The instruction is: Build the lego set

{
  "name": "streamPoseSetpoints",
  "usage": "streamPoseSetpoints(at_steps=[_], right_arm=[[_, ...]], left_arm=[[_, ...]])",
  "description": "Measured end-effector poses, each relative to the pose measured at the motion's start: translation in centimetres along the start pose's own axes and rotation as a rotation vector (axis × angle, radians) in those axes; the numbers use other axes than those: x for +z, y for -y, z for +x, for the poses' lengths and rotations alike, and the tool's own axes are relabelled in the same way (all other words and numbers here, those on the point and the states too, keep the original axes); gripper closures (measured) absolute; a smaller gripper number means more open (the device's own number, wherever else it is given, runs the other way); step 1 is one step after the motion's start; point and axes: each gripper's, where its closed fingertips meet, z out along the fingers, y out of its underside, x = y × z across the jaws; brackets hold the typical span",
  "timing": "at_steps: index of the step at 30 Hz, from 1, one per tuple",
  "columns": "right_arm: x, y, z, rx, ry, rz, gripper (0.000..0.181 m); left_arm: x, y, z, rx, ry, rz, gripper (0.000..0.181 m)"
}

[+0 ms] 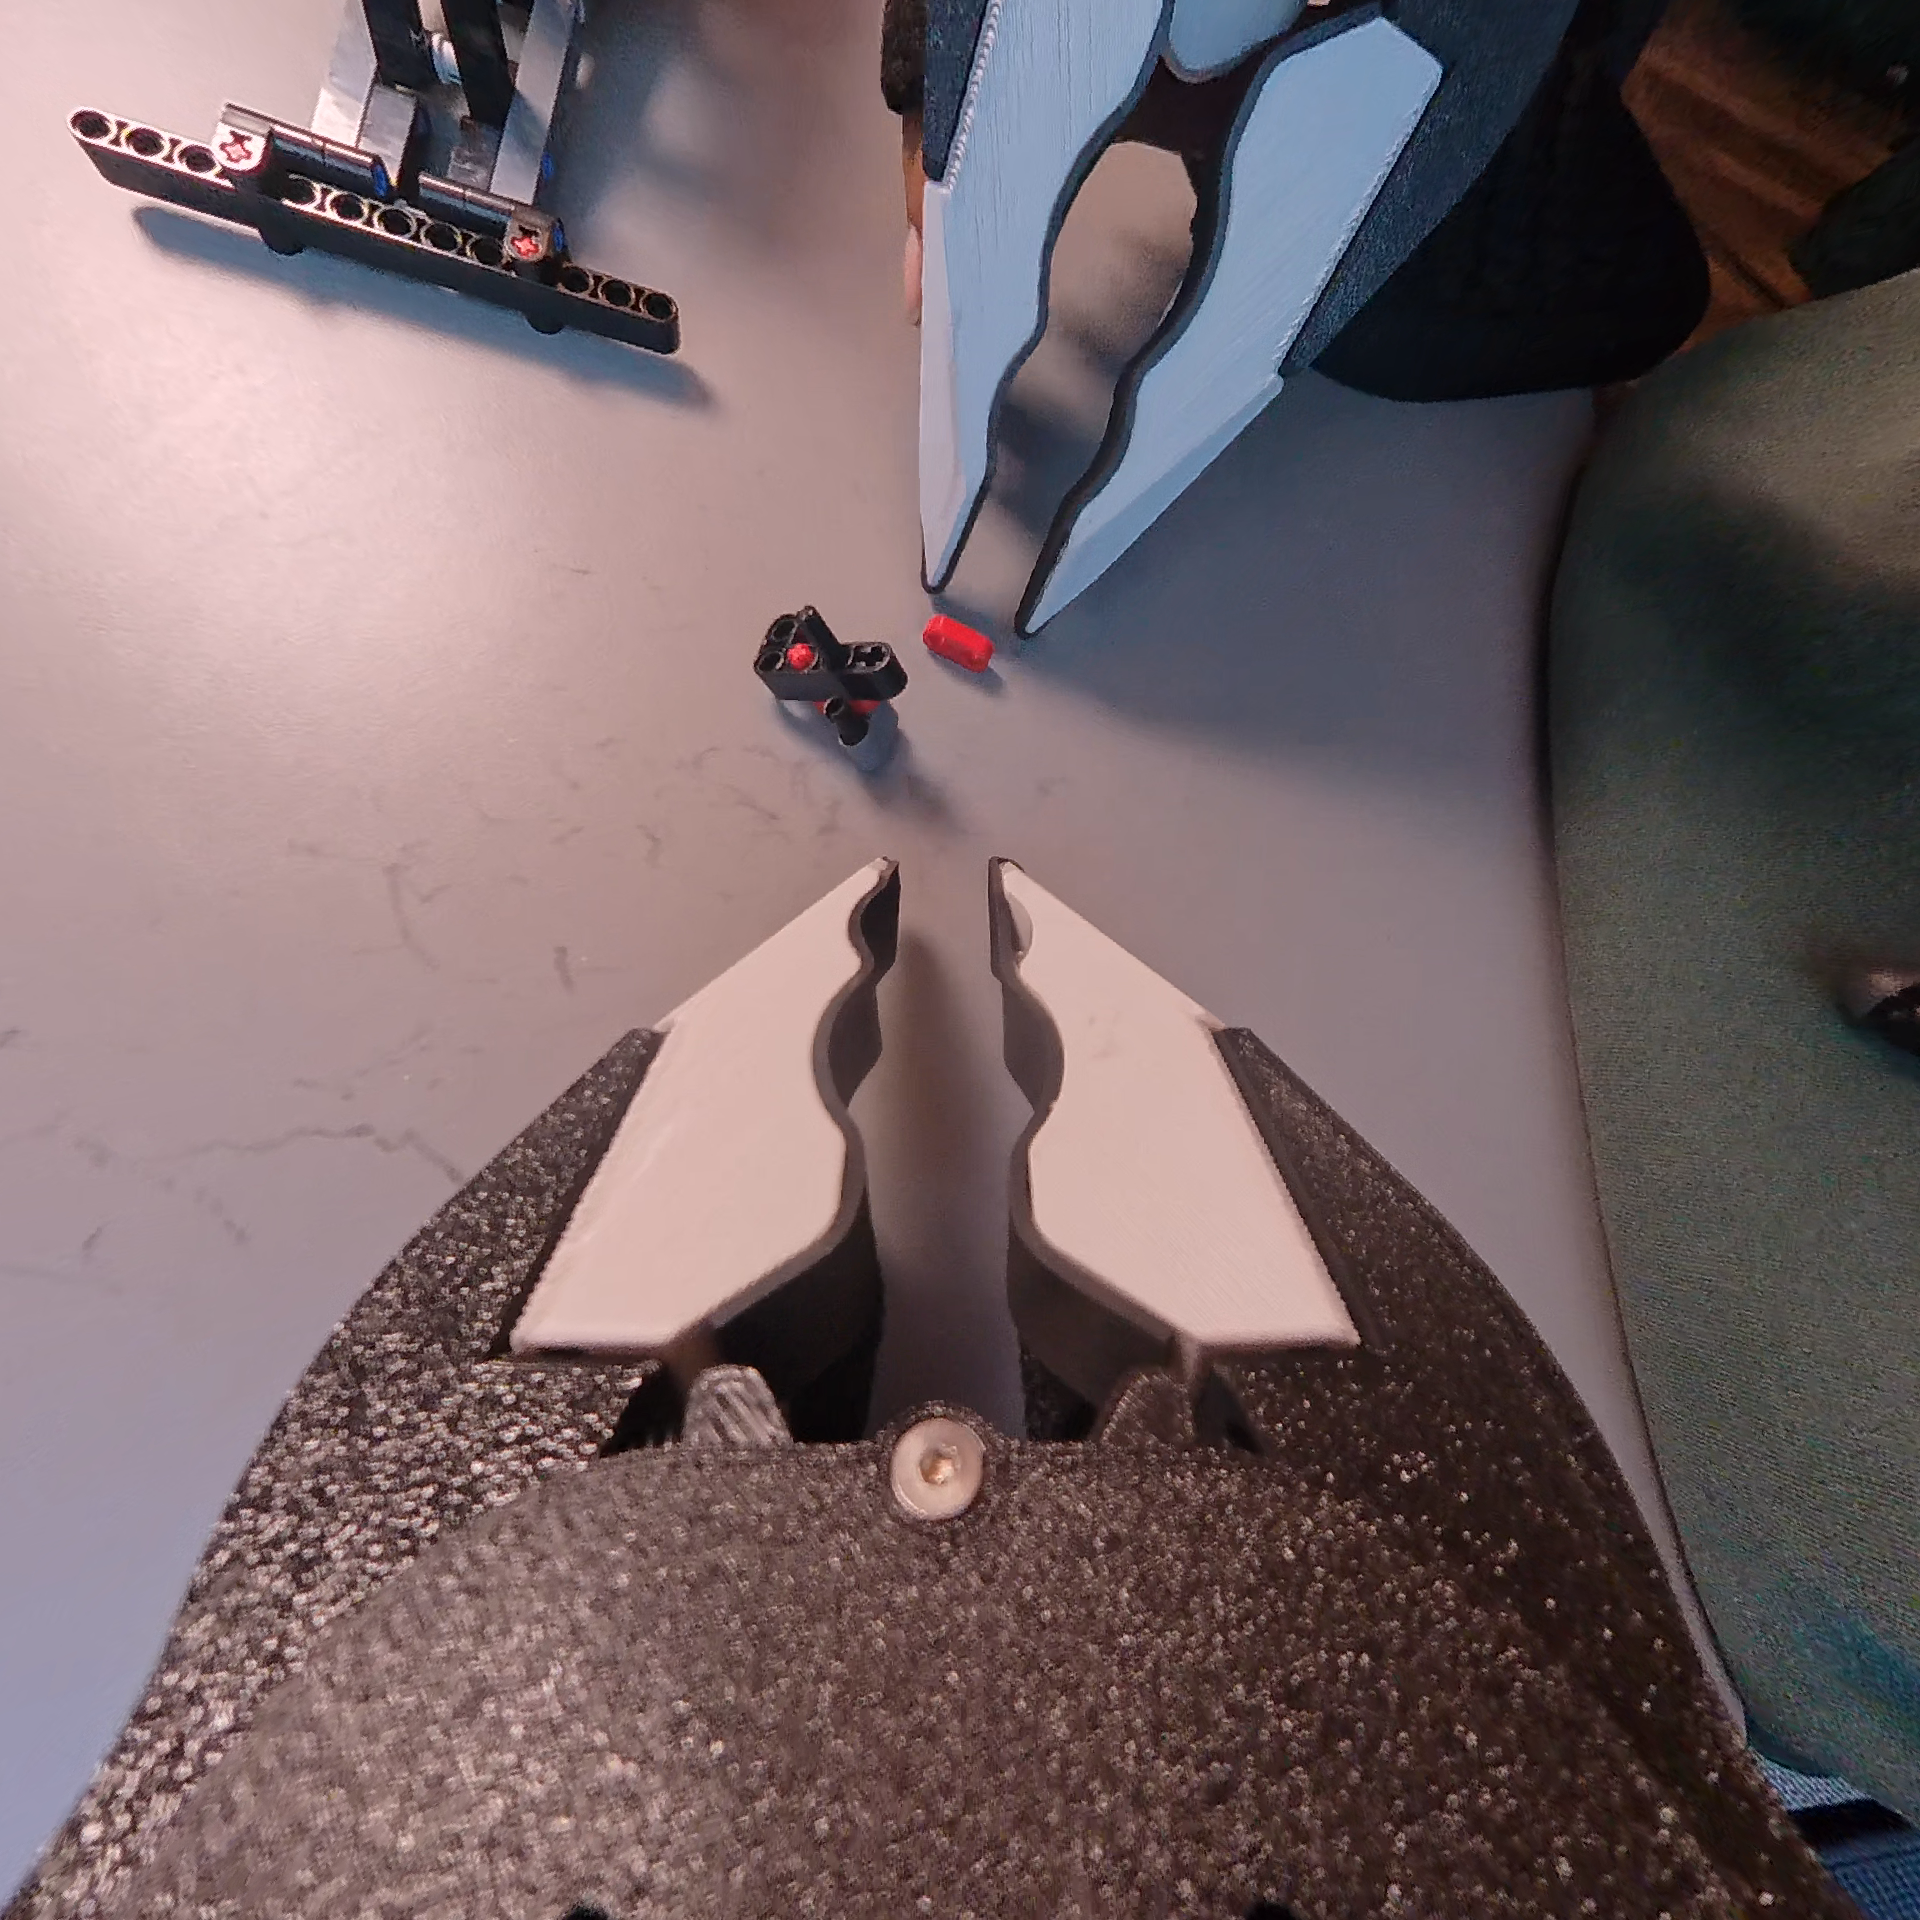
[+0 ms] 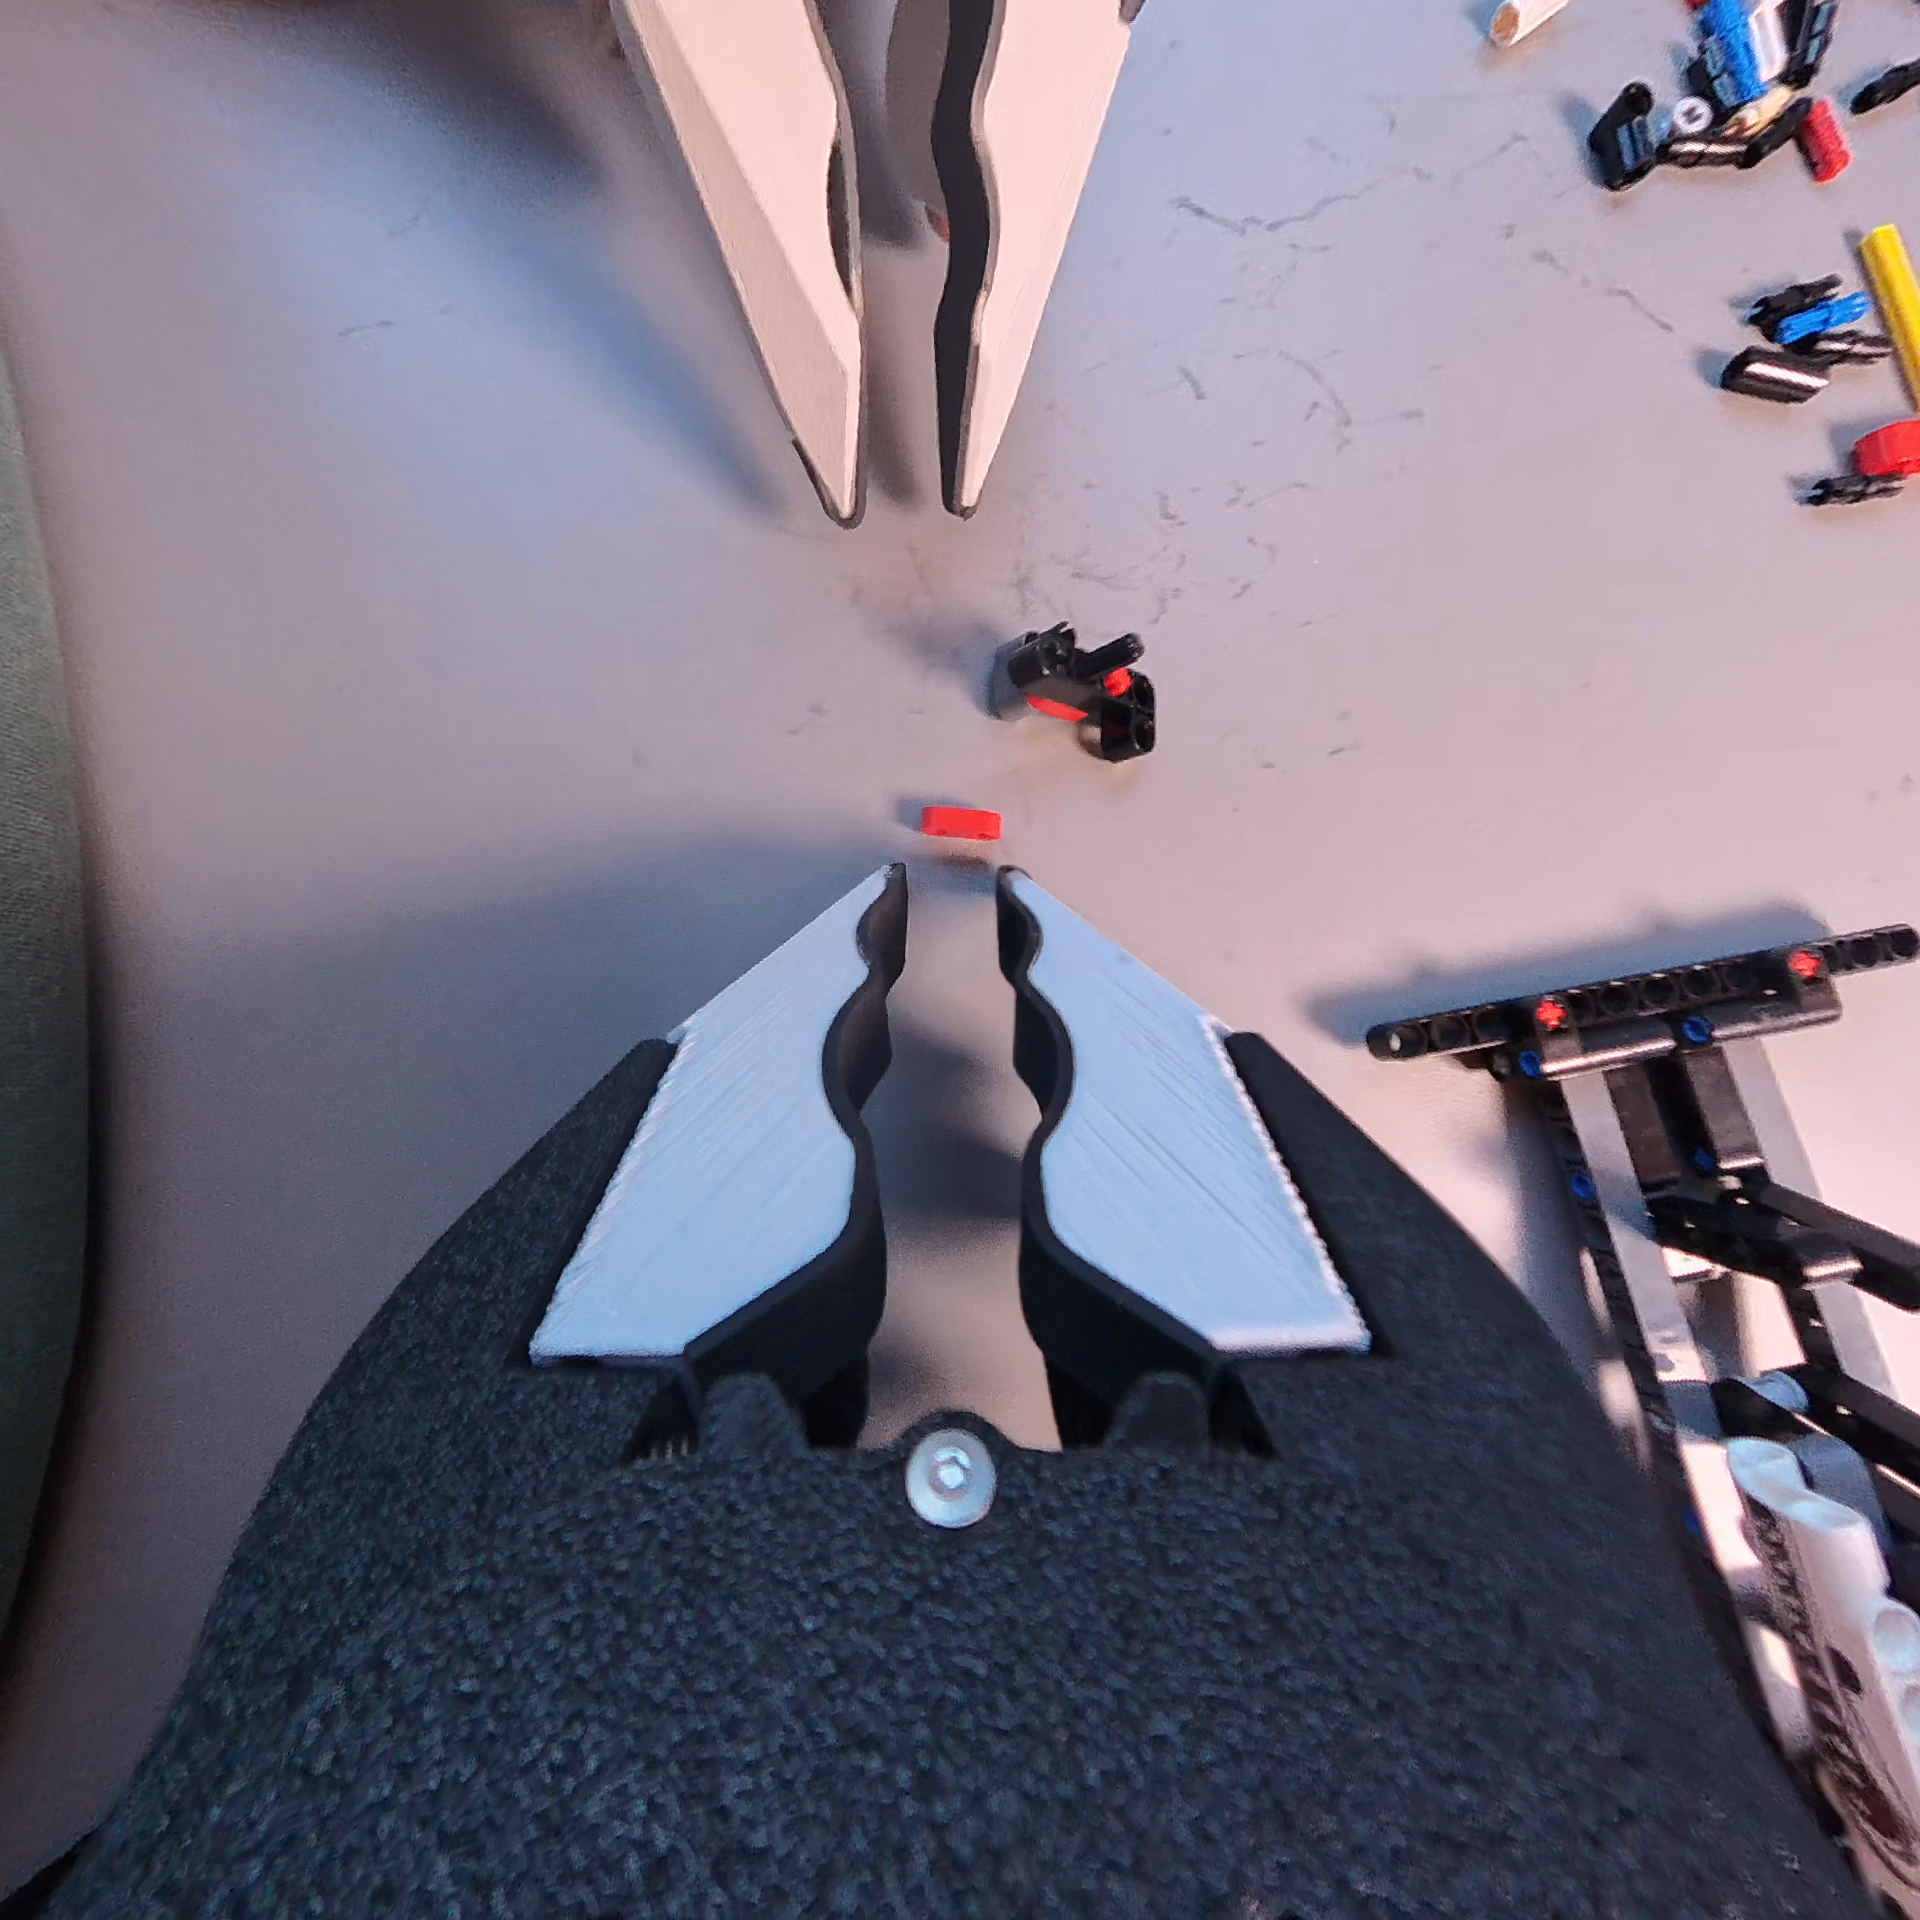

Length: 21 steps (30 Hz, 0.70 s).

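Two parted tongs (image 2: 951, 871) flank a red piece (image 2: 961, 822) on the table (image 2: 520, 623).

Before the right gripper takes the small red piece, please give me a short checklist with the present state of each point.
1. Right gripper open: ok.
2. Small red plastic piece lies free on the grey table, just ahead of the right fingers: ok.
3. Piece centred between the fingers: ok, roughly.
4. Small black and red lego subassembly apart from the piece: ok.
5. Left gripper open, holding nothing: ok.
6. Height of right fingertips above table: cannot tell.
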Motion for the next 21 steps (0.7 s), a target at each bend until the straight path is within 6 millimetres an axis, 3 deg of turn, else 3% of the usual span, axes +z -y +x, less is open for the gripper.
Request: streamPoseSetpoints(at_steps=[4, 10, 15, 21], right_arm=[[0.1, 1.8, 0.4, 0.053, -0.007, 0.066, 0.166], [0.0, 1.0, 0.3, 0.065, 0.001, 0.046, 0.176], [-0.5, -0.5, -0.2, 0.063, -0.003, 0.014, 0.170], [-0.5, 0.1, -0.3, 0.117, 0.011, 0.030, 0.158]], left_arm=[[0.0, 0.0, 0.1, 0.002, -0.001, -0.002, 0.164], [-0.1, 0.0, 0.1, 0.004, 0.000, -0.002, 0.164], [0.0, -0.1, 0.0, 0.002, -0.004, -0.004, 0.163], [0.0, 0.0, 0.0, -0.001, -0.003, 0.000, 0.163]])
